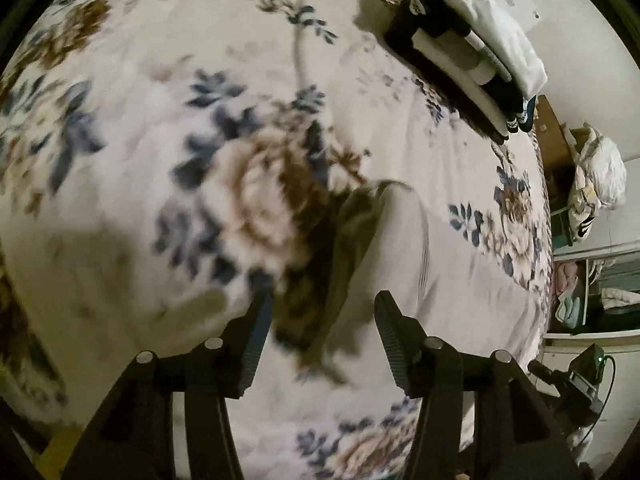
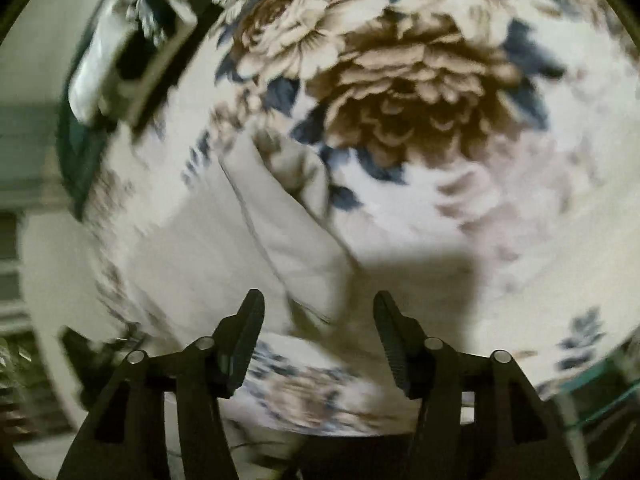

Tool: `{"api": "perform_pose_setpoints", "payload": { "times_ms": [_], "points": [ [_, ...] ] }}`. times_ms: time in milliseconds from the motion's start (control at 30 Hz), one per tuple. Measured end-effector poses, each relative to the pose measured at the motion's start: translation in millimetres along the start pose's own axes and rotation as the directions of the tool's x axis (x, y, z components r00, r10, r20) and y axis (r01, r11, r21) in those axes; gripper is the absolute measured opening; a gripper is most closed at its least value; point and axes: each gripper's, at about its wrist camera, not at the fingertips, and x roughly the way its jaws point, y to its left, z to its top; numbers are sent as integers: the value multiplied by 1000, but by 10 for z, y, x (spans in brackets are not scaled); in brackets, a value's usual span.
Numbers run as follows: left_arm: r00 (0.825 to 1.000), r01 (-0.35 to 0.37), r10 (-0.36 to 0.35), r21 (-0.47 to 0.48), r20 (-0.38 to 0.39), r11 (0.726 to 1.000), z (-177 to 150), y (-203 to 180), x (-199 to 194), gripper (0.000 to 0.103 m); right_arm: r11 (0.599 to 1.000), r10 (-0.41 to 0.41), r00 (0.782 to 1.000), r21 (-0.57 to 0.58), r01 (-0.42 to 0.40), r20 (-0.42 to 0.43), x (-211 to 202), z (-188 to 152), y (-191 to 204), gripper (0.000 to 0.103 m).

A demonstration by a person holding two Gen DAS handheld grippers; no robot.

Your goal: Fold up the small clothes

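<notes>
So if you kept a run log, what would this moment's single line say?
left gripper: open, empty | right gripper: open, empty | pale garment: on floral bedspread, partly folded | folded stack: nearby

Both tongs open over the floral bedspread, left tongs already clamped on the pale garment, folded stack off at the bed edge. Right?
Not quite: the left tongs are open too, clamped on nothing; the left wrist view shows the pale garment lying between them. Right tongs open, floral bedspread and folded stack as stated.

A floral bedspread (image 1: 160,120) carries a pale garment (image 1: 400,248) and a stack of folded clothes (image 1: 472,52).
</notes>
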Motion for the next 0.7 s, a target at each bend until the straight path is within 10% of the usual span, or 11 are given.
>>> {"api": "perform_pose_setpoints", "payload": {
  "times_ms": [100,167,233,400,500,700],
  "points": [
    [999,17,-18,-10,-38,1000,74,-54,271,51,999,42,994,25,-39,-102,304,63,-73,61],
    [999,4,-4,11,-32,1000,58,-79,349,51,999,31,993,48,-26,-116,442,63,-140,14],
    [998,-41,42,20,-42,999,22,-37,419,51,998,3,998,66,2,-69,403,73,-178,6],
    [999,-13,11,-53,-49,998,-66,158,179,51,994,-109,992,16,110,-63,328,133,-169,10],
    [1000,-12,12,-39,-6,999,-22,115,-98,51,994,-102,994,-35,101,-46,160,151,-29,39],
    [994,23,-25,21,108,1000,343,-251,-338,51,976,-123,975,-155,153,187,-301,342,407,56]
  ]
}}
